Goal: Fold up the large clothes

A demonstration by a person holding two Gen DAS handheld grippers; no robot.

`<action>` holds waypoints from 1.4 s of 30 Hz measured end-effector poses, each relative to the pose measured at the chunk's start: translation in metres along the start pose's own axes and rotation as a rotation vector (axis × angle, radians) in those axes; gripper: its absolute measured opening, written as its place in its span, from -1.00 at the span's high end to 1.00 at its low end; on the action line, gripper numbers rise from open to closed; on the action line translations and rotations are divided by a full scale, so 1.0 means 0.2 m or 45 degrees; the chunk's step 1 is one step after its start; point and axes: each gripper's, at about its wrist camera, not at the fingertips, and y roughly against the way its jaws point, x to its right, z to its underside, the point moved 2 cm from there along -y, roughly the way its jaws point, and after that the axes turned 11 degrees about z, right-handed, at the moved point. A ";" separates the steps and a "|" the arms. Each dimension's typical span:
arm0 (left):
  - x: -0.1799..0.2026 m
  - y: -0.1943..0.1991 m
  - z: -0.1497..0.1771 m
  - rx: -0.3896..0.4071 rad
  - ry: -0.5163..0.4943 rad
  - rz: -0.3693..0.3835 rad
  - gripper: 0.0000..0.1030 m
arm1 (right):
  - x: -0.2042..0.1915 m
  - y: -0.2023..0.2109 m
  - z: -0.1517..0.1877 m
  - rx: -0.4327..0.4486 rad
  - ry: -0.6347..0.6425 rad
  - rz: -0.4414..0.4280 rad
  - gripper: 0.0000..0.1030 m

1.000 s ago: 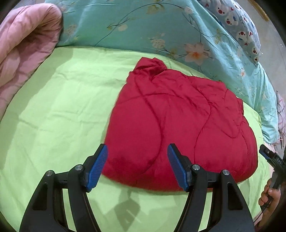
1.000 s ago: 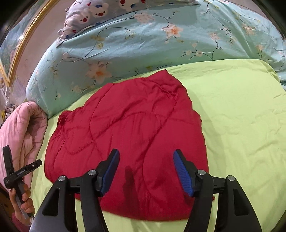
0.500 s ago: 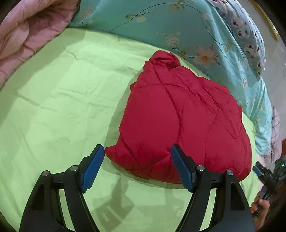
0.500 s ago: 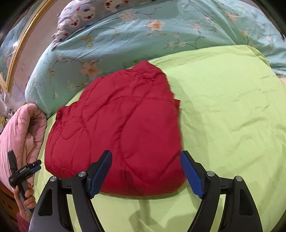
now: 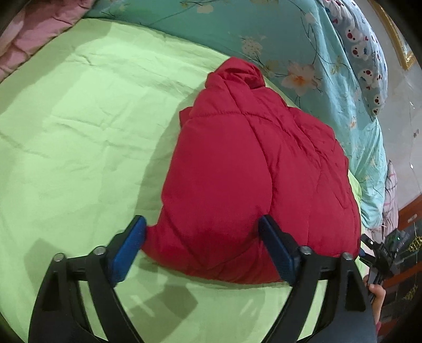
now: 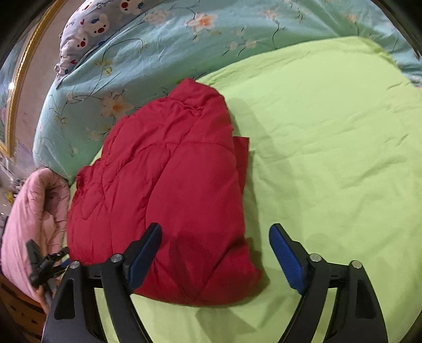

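Red quilted puffer jacket (image 5: pixel 253 179), folded into a bulky bundle, lies on the light-green bedsheet (image 5: pixel 79 132). All places given relative to the jacket. Far side: teal floral duvet (image 5: pixel 237 23), touching or just beside the jacket's far tip. Beyond that, a cartoon-print pillow (image 5: pixel 366 60). Pink quilted blanket (image 6: pixel 29 211) bunched near the jacket's side edge in the right wrist view.

Left gripper (image 5: pixel 201 245): black arms, blue pads, jaws have just been opening, now wide. Jacket's near corner sits between the fingers; pads not pressing, nothing gripped. One pad (image 5: pixel 129 245) just beside the jacket's corner.

Right gripper (image 6: pixel 215 253): jaws also just been opening, now wide. Straddles the jacket's other near corner, one finger over red fabric, the other over bare sheet. No hold.

A hand (image 5: pixel 375 293) holds the right gripper at the frame edge in the left wrist view.
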 end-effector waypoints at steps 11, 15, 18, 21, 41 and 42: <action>-0.12 -0.13 -0.04 -0.060 0.140 0.168 -1.00 | 0.06 -0.20 -0.09 -0.104 -0.068 -0.107 -0.87; -0.11 -0.17 -0.06 -0.063 0.159 0.193 -1.00 | 0.06 -0.27 -0.13 -0.152 -0.081 -0.161 -0.94; -0.11 -0.20 -0.08 -0.075 0.173 0.216 -1.00 | 0.04 -0.31 -0.15 -0.181 -0.073 -0.196 -0.99; -0.11 -0.24 -0.10 -0.090 0.215 0.256 -1.00 | 0.00 -0.37 -0.18 -0.234 -0.085 -0.262 -1.00; 0.13 -0.06 -0.10 0.020 0.036 0.320 0.14 | -0.19 -0.29 -0.20 -0.233 -0.011 -0.403 0.10; 0.14 -0.03 -0.10 0.025 0.026 0.316 0.15 | -0.21 -0.26 -0.19 -0.230 -0.002 -0.408 0.12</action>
